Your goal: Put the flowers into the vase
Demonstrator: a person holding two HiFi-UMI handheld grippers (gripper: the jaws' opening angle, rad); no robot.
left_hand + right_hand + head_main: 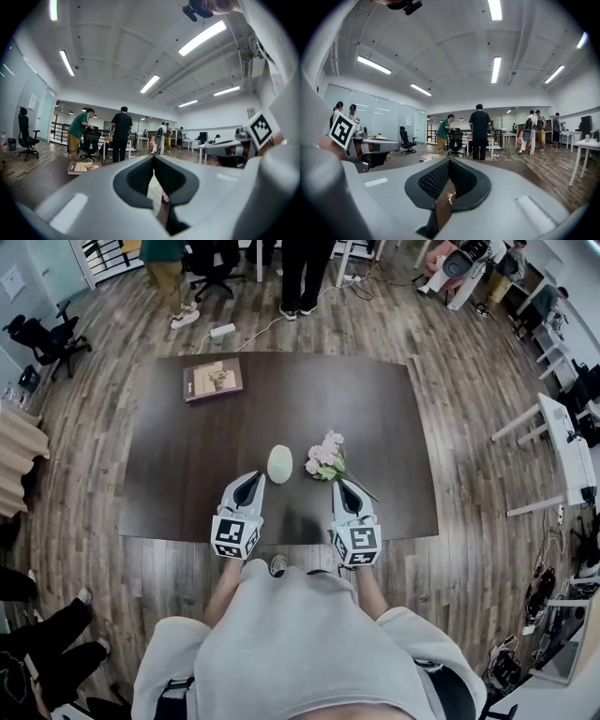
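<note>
A pale, egg-shaped vase (279, 463) stands upright on the dark table (187, 474), near its front edge. Beside it on the right lie the pink flowers (325, 457), their stem running toward the front right. My left gripper (254, 475) is shut and empty, its tips just left of the vase. My right gripper (342, 483) is also shut and empty, just in front of the flowers by the stem. In the left gripper view the vase (153, 196) and a bit of pink bloom (164, 197) show through the slit below the shut left gripper (153, 157). The right gripper (449, 160) shows closed jaws too.
A flat brown box (213, 380) lies at the table's far left. Several people stand beyond the far edge, one of them a person in black (121, 133). An office chair (45, 337) is at the far left, white desks (562, 442) at the right.
</note>
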